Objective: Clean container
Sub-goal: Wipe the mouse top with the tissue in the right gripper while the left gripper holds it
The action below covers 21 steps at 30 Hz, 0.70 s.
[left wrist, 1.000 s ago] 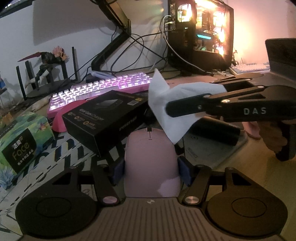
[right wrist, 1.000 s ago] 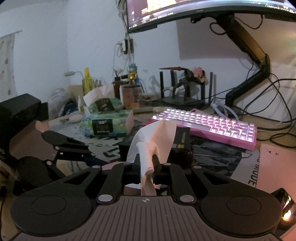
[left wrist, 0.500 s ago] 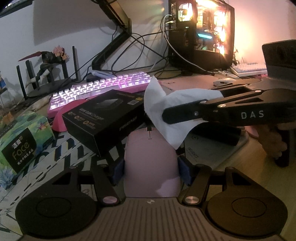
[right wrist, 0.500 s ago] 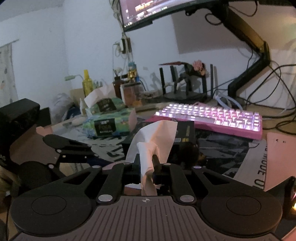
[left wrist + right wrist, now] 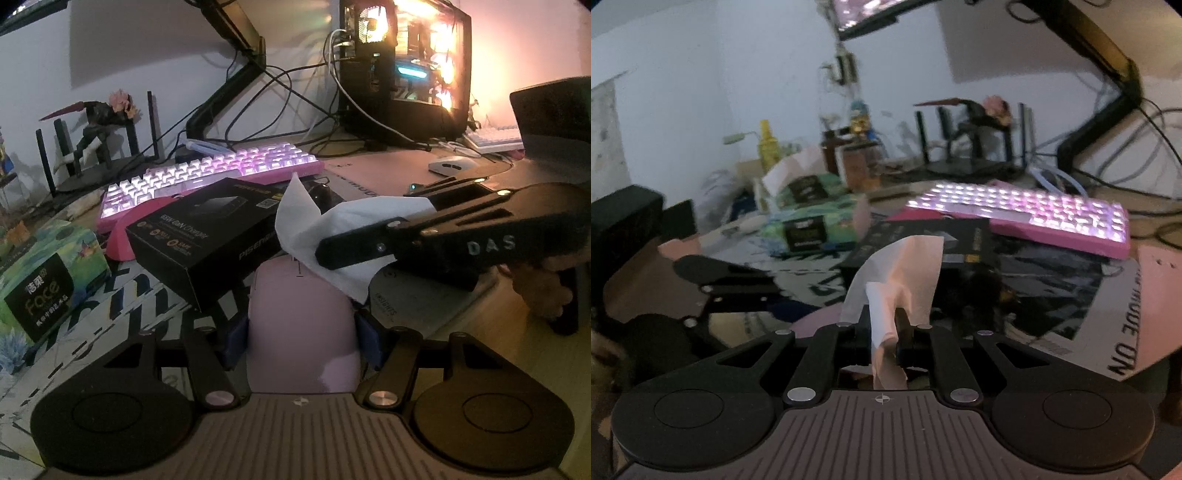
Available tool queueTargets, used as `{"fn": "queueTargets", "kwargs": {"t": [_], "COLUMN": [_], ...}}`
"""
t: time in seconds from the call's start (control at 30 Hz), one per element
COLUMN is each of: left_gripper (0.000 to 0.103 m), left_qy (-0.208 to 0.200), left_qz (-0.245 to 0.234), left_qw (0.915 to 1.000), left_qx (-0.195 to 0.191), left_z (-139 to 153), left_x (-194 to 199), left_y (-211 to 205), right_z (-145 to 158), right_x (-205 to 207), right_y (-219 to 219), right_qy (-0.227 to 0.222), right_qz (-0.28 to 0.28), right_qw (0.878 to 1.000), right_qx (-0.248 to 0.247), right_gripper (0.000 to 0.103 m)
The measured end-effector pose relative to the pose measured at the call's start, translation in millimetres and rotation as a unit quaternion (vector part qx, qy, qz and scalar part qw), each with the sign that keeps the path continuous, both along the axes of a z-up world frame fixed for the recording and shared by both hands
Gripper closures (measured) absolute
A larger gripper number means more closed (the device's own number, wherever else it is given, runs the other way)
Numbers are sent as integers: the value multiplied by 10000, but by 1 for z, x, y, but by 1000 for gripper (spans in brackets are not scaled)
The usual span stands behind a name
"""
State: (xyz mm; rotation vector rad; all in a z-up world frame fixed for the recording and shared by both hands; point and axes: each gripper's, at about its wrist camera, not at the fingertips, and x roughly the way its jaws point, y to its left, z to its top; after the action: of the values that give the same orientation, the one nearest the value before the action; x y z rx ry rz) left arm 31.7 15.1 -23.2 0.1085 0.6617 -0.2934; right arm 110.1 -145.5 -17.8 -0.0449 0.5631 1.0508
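The left gripper (image 5: pixel 303 328) was closed onto a pale pink container (image 5: pixel 301 332), its blue finger pads (image 5: pixel 236 341) pressed to both sides. The container's long axis ran straight away from the left wrist camera, the rounded far end pointing toward the black charger box (image 5: pixel 207 243) lying just beyond it on the desk. Whether the container rested on the desk or was lifted could not be told.

The right gripper (image 5: pixel 884 328) was clamped tight on a white tissue (image 5: pixel 897 273), which stood up and fanned out above its fingertips. From the left wrist view this gripper reached in from the right, its fingers lying roughly level and pointing left, and the tissue (image 5: pixel 332 240) draped over the far right shoulder of the container, touching or just over it. A hand (image 5: pixel 543 291) gripped its handle at the far right edge.

Behind the charger box sat a backlit pink keyboard (image 5: pixel 210 177), and to the left a green tissue pack (image 5: pixel 48 280) printed "Face". A monitor arm (image 5: pixel 229 74), a figurine (image 5: pixel 99 125) and tangled cables stood farther back, with a glowing PC case (image 5: pixel 406 66) at the far right and a white mouse (image 5: pixel 448 164) in front of it. The right wrist view was motion-blurred.
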Motion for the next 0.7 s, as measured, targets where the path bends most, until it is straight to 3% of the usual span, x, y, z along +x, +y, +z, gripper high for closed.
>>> {"fn": "queueTargets", "kwargs": {"t": [0.37, 0.7], "left_gripper": [42, 42], "left_qy": [1, 2], "left_qz": [0, 10], "left_qw": [10000, 10000], "left_qx": [-7, -2], "left_z": [0, -1], "left_x": [3, 3], "left_y": [-1, 5], "right_z": [-4, 3], "right_x": [7, -3], "right_y": [-2, -2], "right_qy": [89, -30], "right_qz": [-261, 115], "right_qw": [9995, 9999], "right_qx": [-147, -21], "right_gripper": [91, 91]}}
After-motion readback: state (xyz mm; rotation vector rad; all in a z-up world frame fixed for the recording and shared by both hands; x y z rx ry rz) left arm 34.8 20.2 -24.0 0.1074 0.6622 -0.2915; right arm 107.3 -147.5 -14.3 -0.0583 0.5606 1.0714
